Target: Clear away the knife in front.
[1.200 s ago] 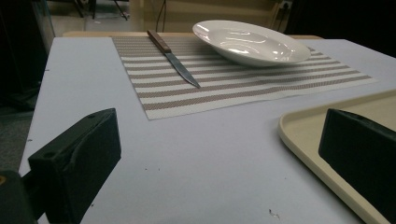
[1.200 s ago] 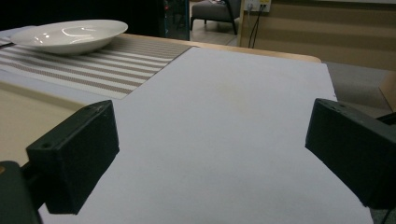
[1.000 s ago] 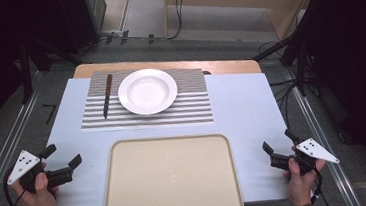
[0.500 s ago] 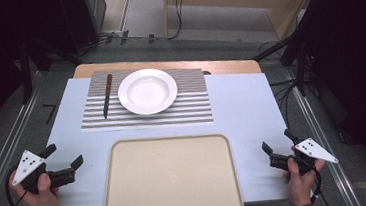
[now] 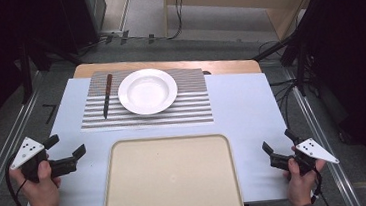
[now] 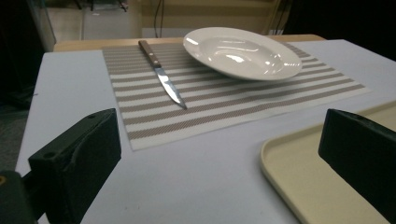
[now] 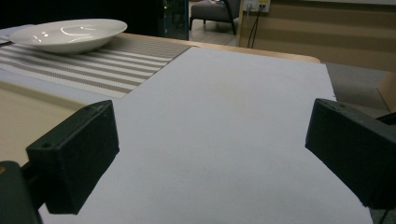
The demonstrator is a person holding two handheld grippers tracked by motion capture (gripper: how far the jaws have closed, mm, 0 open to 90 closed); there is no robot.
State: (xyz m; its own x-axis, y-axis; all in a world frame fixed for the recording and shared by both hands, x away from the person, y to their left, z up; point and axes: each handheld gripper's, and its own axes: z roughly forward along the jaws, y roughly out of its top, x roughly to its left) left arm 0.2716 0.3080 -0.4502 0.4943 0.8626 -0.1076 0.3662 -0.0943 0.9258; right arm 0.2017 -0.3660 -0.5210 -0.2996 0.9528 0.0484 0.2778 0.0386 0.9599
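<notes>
The work stood at its opening step, with nothing yet picked up. The left gripper [image 5: 66, 152] sat at the lower left of the high view, jaws spread wide and empty, beside the left edge of the beige tray [image 5: 129, 198]. The right gripper [image 5: 279, 148] sat at the lower right, jaws likewise wide and holding nothing, over bare bench [image 5: 241, 108].

The knife [image 5: 106, 95] lay flat on the striped placemat [image 5: 191, 107] in the upper left of the high view, just left of the white plate [image 5: 147, 91], well apart from both grippers. In the left gripper view, the knife [image 6: 163, 74] lay straight ahead between the jaws.

Judging by that aim, the next move called for the left gripper to travel forward, lower over the knife's handle, and close across its narrow width.
</notes>
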